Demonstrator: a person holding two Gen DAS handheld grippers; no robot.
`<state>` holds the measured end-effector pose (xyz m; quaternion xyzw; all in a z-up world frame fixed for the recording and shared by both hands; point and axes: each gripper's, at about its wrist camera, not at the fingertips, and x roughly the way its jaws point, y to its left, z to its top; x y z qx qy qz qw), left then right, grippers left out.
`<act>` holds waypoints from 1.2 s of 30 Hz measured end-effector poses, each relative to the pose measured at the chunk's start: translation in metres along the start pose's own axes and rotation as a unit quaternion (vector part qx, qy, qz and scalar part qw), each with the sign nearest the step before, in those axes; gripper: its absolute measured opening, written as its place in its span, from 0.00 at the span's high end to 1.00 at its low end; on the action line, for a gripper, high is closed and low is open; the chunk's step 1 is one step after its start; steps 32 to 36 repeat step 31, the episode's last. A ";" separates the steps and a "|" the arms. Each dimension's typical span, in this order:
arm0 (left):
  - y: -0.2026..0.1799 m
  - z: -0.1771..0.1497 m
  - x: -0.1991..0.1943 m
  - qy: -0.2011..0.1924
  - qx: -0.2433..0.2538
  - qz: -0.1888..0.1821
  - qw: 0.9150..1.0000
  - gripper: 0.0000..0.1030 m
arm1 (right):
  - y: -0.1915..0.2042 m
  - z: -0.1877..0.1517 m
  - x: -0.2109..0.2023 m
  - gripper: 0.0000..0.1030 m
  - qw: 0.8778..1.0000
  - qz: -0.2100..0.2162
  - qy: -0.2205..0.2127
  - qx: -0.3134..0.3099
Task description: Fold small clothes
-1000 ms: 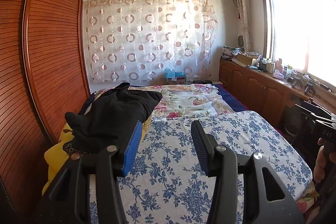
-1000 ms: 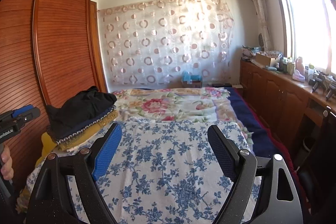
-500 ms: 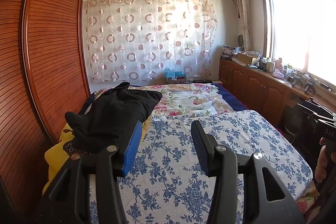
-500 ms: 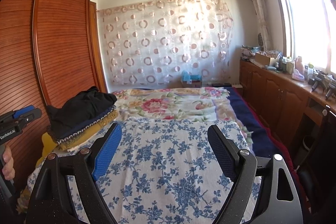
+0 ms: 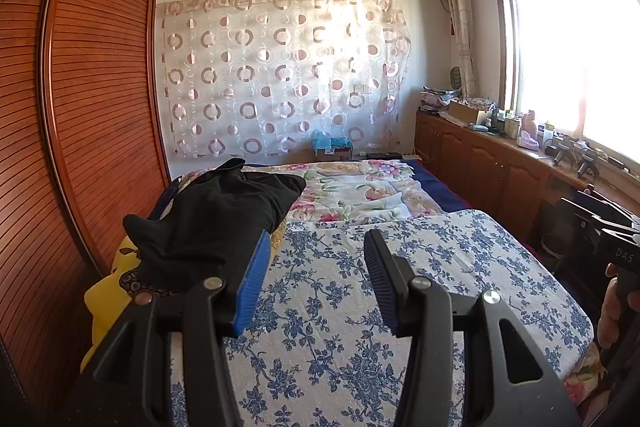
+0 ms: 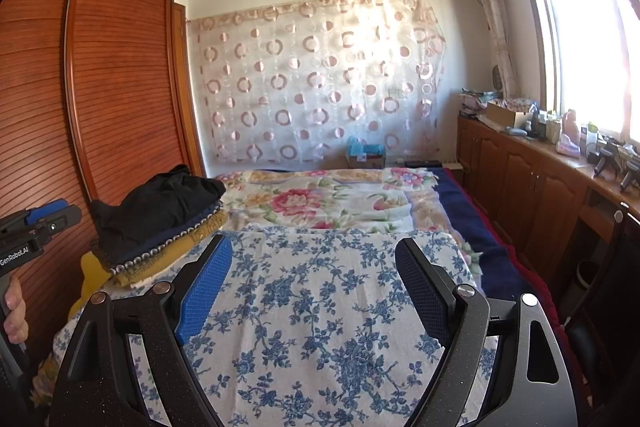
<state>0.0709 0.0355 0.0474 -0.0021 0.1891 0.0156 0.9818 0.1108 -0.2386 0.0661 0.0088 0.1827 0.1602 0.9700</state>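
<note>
A pile of clothes lies at the bed's left side, a black garment [image 5: 212,223] on top of yellow ones [image 5: 106,291]; the pile also shows in the right wrist view [image 6: 160,211]. My left gripper [image 5: 314,259] is open and empty, held above the blue-flowered cloth [image 5: 400,291], just right of the pile and not touching it. My right gripper [image 6: 312,263] is open and empty, above the same cloth [image 6: 320,307], with the pile off to its left. The body of the left gripper shows at the left edge of the right wrist view [image 6: 36,227].
A wooden slatted wardrobe [image 5: 80,107] runs along the bed's left side. A pink-flowered quilt [image 5: 360,191] covers the far half of the bed. Low wooden cabinets [image 5: 500,171] with clutter stand under the window at the right. A patterned curtain [image 5: 280,79] hangs behind.
</note>
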 end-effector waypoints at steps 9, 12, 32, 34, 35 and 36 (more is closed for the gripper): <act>-0.002 0.001 -0.002 -0.001 0.000 0.000 1.000 0.53 | 0.001 0.001 0.001 0.17 1.000 -0.002 0.000 0.000; -0.003 0.001 -0.002 -0.002 0.000 0.000 1.000 0.53 | 0.002 0.002 0.001 0.17 1.000 -0.002 0.000 0.000; -0.008 0.005 -0.006 -0.005 0.002 -0.003 1.000 0.53 | 0.000 0.007 -0.004 0.17 1.000 -0.006 -0.004 0.000; -0.008 0.005 -0.006 -0.005 0.002 -0.003 1.000 0.53 | 0.000 0.007 -0.004 0.17 1.000 -0.006 -0.004 0.000; -0.008 0.005 -0.006 -0.005 0.002 -0.003 1.000 0.53 | 0.000 0.007 -0.004 0.17 1.000 -0.006 -0.004 0.000; -0.008 0.005 -0.006 -0.005 0.002 -0.003 1.000 0.53 | 0.000 0.007 -0.004 0.17 1.000 -0.006 -0.004 0.000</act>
